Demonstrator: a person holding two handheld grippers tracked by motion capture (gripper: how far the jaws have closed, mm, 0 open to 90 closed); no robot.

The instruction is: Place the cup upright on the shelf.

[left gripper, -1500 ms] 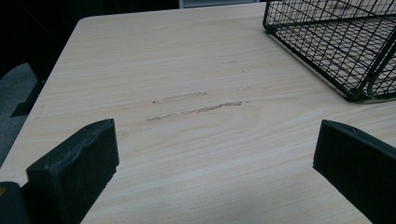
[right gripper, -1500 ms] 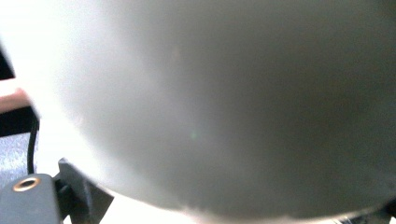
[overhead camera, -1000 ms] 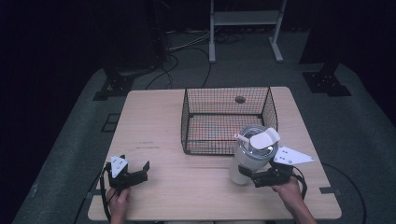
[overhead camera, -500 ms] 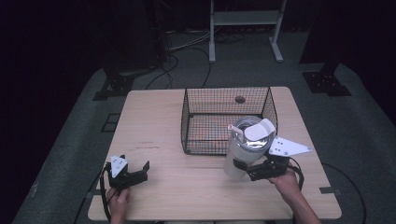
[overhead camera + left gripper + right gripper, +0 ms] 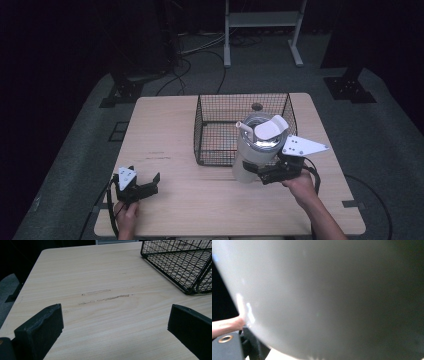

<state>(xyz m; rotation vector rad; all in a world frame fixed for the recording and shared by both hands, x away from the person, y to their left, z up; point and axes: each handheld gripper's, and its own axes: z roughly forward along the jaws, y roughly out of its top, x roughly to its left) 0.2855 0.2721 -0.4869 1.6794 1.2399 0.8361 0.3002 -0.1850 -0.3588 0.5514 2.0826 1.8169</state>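
Observation:
A pale cream tumbler [image 5: 252, 155] with a clear lid, a straw and a white flip cap stands tall in the high view, lifted just in front of the black wire basket [image 5: 215, 120]. My right gripper [image 5: 262, 172] is shut on its lower body. The tumbler's wall [image 5: 332, 297] is pressed up against the right gripper view, with one black jaw at the bottom left. My left gripper [image 5: 137, 187] rests open near the table's front left. Its two black jaws stand far apart over bare wood [image 5: 112, 315], with nothing between them.
The basket's near corner [image 5: 192, 287] reaches into the left gripper view at top right. A small dark round object [image 5: 257, 106] lies in the basket's far side. Faint scuff marks [image 5: 105, 298] cross the wood. A metal stand [image 5: 260, 30] and cables lie on the floor beyond the table.
The right gripper has carried the tumbler up and to the left, toward the basket's front side. The left gripper has not moved.

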